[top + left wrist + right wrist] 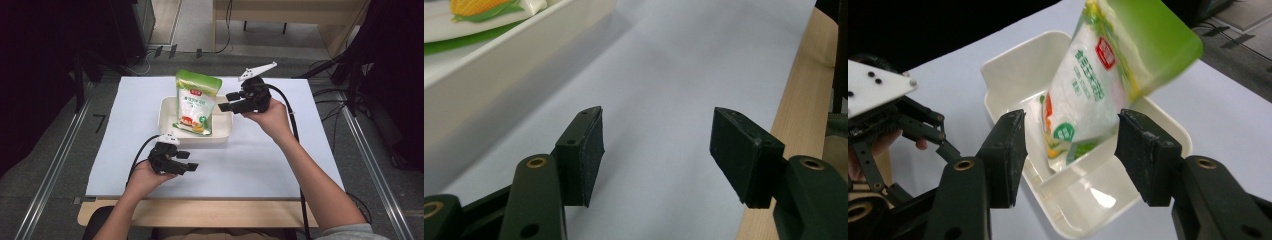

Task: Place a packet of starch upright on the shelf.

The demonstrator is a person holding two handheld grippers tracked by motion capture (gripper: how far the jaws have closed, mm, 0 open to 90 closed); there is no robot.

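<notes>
A green and white pouch [197,102] with a corn picture stands tilted in a white tray [220,138] at the middle of the table. My right gripper [225,101] hovers just right of the pouch, apart from it, with its jaws pointing left and open. In the right gripper view the pouch [1093,85] leans in the tray [1013,55] beyond my right gripper [1070,155], and nothing sits between the pads. My left gripper [192,161] rests open near the tray's front left corner. Its own view shows my left gripper [656,150] over bare white sheet, beside the tray wall [499,75].
A white sheet [260,160] covers the table, with a wooden edge [200,212] along the front. Metal rails [55,170] run down both sides. Black cables trail from both grippers. Dark equipment stands at the far left and far right.
</notes>
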